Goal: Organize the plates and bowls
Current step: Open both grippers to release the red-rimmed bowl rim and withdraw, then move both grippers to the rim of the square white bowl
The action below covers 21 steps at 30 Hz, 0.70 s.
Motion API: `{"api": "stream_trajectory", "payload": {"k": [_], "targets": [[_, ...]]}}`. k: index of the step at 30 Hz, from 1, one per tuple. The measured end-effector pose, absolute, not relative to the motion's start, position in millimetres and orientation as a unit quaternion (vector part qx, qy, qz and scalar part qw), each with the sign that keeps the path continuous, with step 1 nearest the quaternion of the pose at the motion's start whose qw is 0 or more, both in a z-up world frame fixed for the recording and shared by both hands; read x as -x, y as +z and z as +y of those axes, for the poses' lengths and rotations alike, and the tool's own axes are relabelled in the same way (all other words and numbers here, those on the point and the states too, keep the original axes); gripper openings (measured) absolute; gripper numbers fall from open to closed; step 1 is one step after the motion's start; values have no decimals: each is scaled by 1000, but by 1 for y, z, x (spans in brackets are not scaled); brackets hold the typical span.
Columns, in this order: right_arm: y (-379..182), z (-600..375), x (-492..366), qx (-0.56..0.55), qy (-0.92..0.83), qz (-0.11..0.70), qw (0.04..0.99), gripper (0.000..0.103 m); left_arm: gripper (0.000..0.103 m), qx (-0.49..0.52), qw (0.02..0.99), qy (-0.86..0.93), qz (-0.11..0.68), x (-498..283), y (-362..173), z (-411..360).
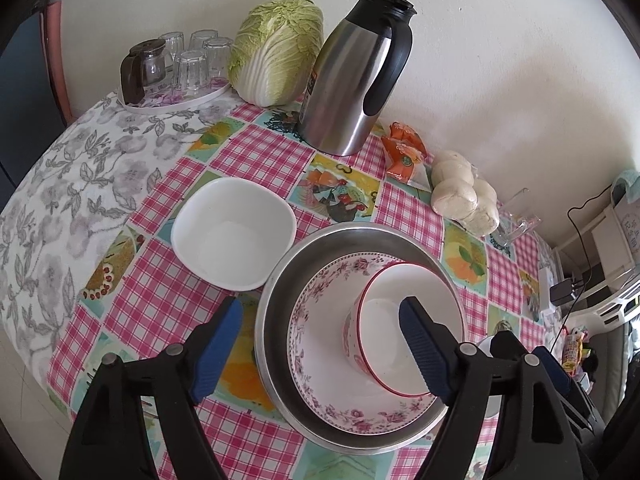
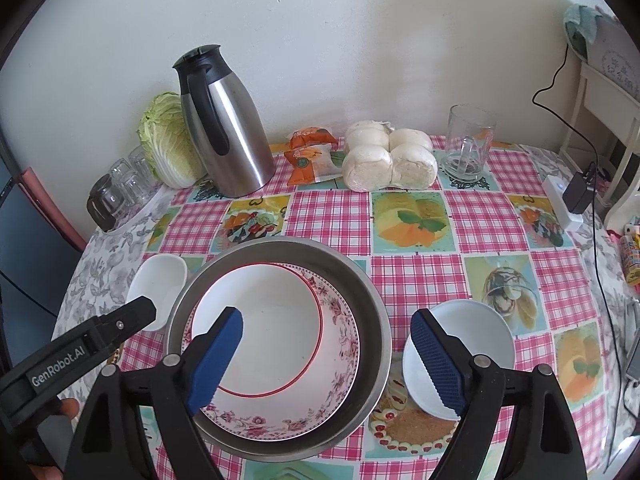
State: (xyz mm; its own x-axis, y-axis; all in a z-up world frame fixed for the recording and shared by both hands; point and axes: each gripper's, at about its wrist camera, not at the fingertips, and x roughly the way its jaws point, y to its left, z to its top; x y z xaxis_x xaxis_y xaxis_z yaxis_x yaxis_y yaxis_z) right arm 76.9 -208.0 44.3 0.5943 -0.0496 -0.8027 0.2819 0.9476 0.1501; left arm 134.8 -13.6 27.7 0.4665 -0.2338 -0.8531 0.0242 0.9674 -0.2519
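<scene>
A steel basin [image 1: 276,280] [image 2: 372,300] sits on the checked tablecloth. Inside it lies a pink floral plate [image 1: 320,340] [image 2: 340,344], and on the plate a red-rimmed white bowl [image 1: 384,320] [image 2: 276,320]. A square white bowl [image 1: 234,232] [image 2: 158,280] stands left of the basin. A round white bowl [image 2: 476,332] stands right of it. My left gripper [image 1: 320,340] is open above the basin's near left side, empty. My right gripper [image 2: 328,356] is open above the basin's right rim, empty.
At the back stand a steel thermos jug [image 1: 352,76] [image 2: 224,128], a napa cabbage [image 1: 276,48] [image 2: 168,140], a tray of glasses with a glass teapot [image 1: 176,64], orange snack packets [image 2: 312,152], bagged buns [image 2: 388,156] and a glass mug [image 2: 468,144]. A charger and cable [image 2: 576,192] lie at the right.
</scene>
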Motion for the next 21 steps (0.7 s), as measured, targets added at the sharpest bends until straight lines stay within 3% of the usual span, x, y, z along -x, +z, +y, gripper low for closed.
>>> {"api": "stream_trajectory", "payload": {"k": [9, 11, 21], "targets": [[37, -209, -80, -123, -104, 442, 882, 103, 84, 87, 856, -54, 507, -135, 25, -9], [35, -209, -81, -120, -103, 441, 884, 103, 103, 79, 860, -45, 502, -136, 23, -8], [27, -205, -84, -113, -101, 437, 887, 103, 103, 62, 860, -29, 506, -139, 19, -6]]}}
